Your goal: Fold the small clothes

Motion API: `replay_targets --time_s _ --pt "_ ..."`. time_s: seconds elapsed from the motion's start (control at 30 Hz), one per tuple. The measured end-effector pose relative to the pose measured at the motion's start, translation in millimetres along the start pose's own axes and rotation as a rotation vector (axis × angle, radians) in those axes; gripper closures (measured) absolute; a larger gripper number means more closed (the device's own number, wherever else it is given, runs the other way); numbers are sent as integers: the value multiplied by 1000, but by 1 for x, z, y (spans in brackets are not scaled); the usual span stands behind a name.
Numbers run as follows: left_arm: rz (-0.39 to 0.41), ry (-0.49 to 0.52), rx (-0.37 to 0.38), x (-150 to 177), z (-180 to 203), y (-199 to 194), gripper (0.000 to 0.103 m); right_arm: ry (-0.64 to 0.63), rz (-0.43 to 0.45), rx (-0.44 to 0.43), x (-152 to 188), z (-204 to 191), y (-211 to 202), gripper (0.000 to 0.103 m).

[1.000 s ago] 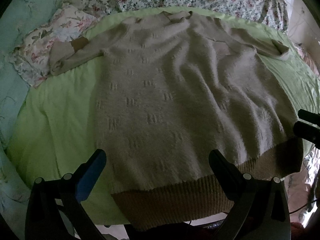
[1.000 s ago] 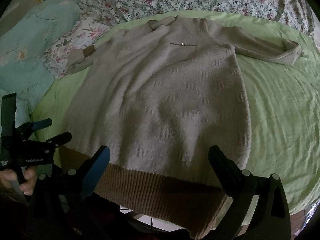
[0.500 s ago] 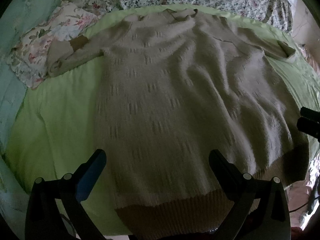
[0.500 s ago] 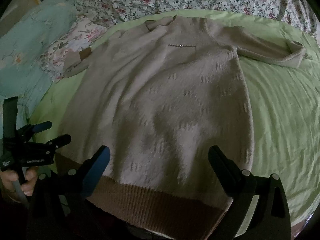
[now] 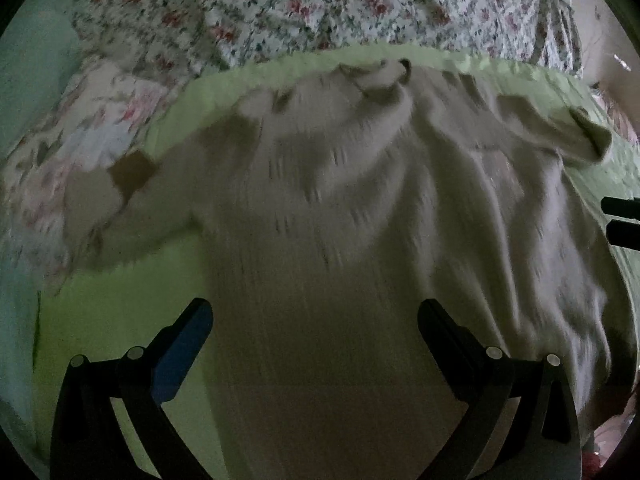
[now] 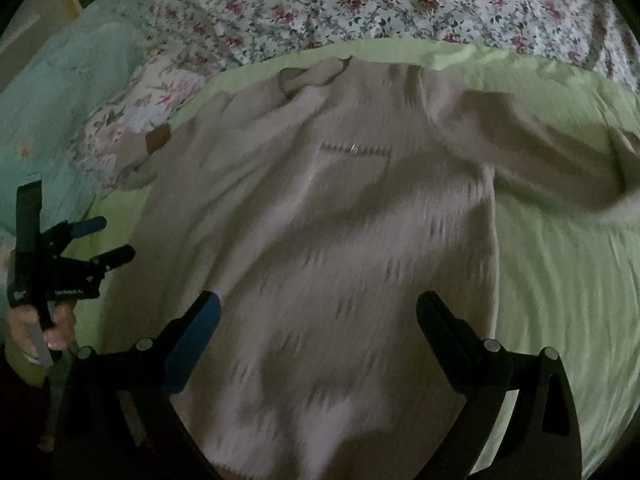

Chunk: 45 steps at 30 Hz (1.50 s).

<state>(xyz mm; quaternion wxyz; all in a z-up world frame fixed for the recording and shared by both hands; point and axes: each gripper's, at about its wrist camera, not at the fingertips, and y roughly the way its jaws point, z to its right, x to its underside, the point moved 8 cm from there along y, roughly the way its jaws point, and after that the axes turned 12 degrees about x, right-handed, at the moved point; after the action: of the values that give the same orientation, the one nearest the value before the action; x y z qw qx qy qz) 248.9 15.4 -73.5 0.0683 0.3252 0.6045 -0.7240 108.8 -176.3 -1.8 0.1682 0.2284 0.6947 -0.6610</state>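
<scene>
A beige knit sweater (image 5: 360,220) lies flat, front up, on a light green sheet (image 5: 112,312), collar far, hem near; it also shows in the right wrist view (image 6: 340,220). Its left sleeve (image 5: 120,200) reaches onto a floral pillow; its right sleeve (image 6: 552,160) stretches right. My left gripper (image 5: 316,320) is open and empty above the sweater's lower left body. My right gripper (image 6: 320,316) is open and empty above the lower middle. The left gripper also appears at the left edge of the right wrist view (image 6: 100,240), held in a hand. Both views are motion-blurred.
A floral quilt (image 6: 360,4) lies behind the green sheet. A floral pillow (image 5: 80,140) and a teal blanket (image 6: 60,100) lie at the left. Bare green sheet (image 6: 560,300) spreads right of the sweater.
Both grippers have moved forward over the sweater, toward the collar. The brown ribbed hem has dropped out of view beneath them. Both stay open.
</scene>
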Motion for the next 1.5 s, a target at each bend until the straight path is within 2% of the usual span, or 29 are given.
replay_targets --time_s 0.3,0.5,0.57,0.73,0.83,0.9,0.93,0.97,1.0,1.03,1.07,1.1,1.17,1.27,1.33,1.4,1.47,1.5 --pt "64 44 44 -112 -45 46 1 -40 47 48 -92 37 52 4" --pt "21 100 27 -176 -83 109 1 -85 35 98 -146 62 107 5" --pt "1 94 50 -189 -96 128 1 -105 66 121 -172 70 117 5" --pt "-45 58 195 -200 -116 166 3 -152 110 144 -218 79 143 5" --pt "-57 67 227 -198 -115 177 15 -205 102 157 -231 79 168 5" --pt "-52 93 215 -197 -114 183 33 -240 83 142 -229 74 187 6" --pt "-41 104 224 -197 -113 184 41 -245 69 128 -226 73 195 14" --pt "-31 107 235 -196 -111 183 63 -244 48 117 -223 73 204 34" --pt "-15 101 246 -196 -109 179 91 -232 17 114 -219 74 214 46" --pt "-5 94 241 -197 -108 176 96 -212 16 106 -218 75 215 62" --pt "15 89 232 -200 -107 169 96 -175 33 88 -219 77 212 89" --pt "38 91 212 -202 -107 163 97 -153 40 87 -220 79 209 94" --pt "73 89 170 -209 -112 153 97 -98 75 81 -226 84 195 95" --pt "114 59 122 -216 -120 141 97 -78 137 128 -242 90 171 95" --pt "115 36 80 -220 -125 147 97 -50 159 151 -251 95 166 95" --pt "94 8 62 -217 -130 158 97 -61 153 199 -254 96 173 95" --pt "73 -11 42 -212 -133 170 96 -77 110 236 -252 93 191 95" --pt "70 -19 37 -211 -134 172 92 -74 84 251 -248 94 201 95"
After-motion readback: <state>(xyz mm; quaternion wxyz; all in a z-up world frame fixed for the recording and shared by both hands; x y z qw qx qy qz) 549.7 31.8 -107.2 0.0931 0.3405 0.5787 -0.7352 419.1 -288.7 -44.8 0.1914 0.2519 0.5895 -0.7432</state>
